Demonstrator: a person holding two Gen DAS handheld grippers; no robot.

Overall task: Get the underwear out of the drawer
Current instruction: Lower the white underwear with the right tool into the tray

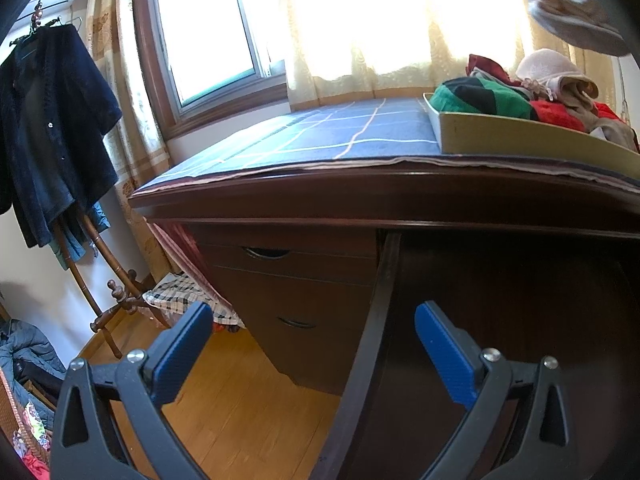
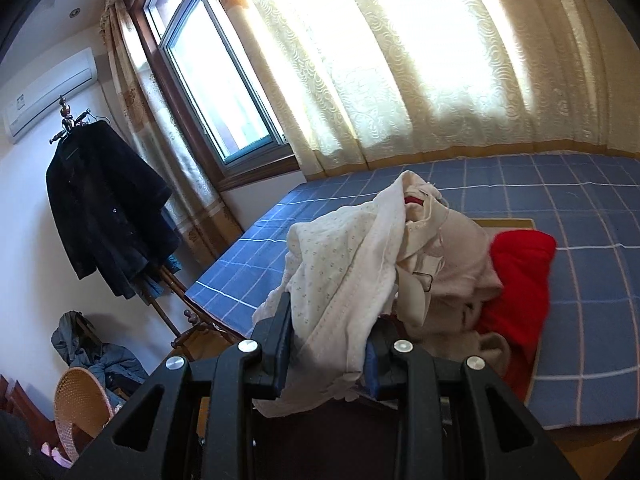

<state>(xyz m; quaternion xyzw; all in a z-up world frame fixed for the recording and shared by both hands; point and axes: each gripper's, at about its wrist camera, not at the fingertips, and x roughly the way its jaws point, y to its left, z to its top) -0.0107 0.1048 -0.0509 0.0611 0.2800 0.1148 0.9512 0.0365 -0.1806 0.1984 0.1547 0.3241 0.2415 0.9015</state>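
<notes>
The right gripper (image 2: 330, 344) pinches a cream piece of underwear (image 2: 340, 280), lifted clear so it can leave the drawer (image 1: 520, 140) resting on the blue checked blanket (image 2: 580, 280). The left gripper (image 1: 314, 344), spread and empty, waits low by the dark desk (image 1: 360, 200).

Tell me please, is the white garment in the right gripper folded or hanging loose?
Hanging loose. The white garment is bunched between the closed fingers of the right gripper and drapes unevenly around them, with no neat fold visible.

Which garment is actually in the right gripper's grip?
The white dotted garment, clamped in the right gripper. The beige and red clothes lie behind it, ungripped.
</notes>
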